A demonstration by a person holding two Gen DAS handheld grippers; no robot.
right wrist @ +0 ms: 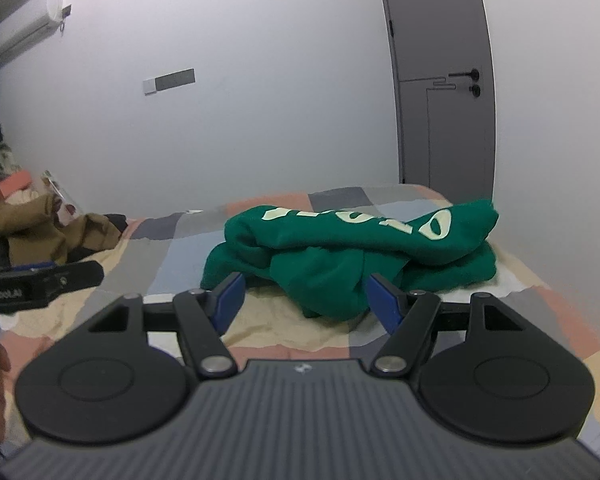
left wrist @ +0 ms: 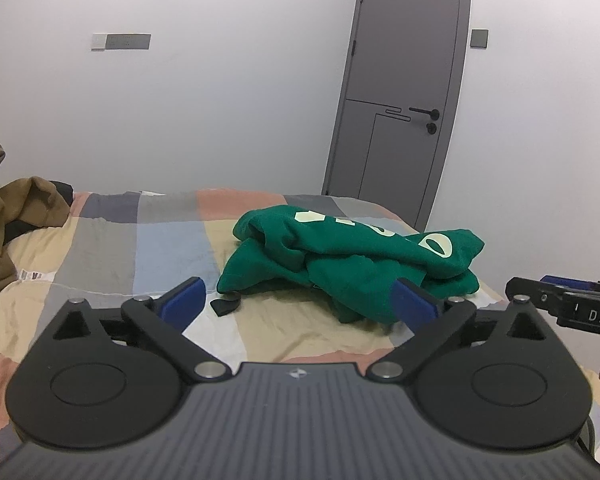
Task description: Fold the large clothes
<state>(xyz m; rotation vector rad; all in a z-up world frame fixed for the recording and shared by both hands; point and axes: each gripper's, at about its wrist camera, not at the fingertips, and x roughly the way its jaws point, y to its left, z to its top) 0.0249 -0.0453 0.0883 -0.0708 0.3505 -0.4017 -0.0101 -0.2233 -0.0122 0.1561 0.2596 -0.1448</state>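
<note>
A green sweatshirt with pale lettering lies crumpled in a heap on the checked bedspread; it also shows in the right wrist view. My left gripper is open and empty, just short of the heap's near edge, its right finger in front of the cloth. My right gripper is open and empty, close before the heap's front fold. The right gripper's side shows at the left wrist view's right edge.
A brown garment lies piled at the bed's far left. A small black scrap lies on the bedspread near the sweatshirt. A grey door and white wall stand behind the bed. The bedspread stretches under both grippers.
</note>
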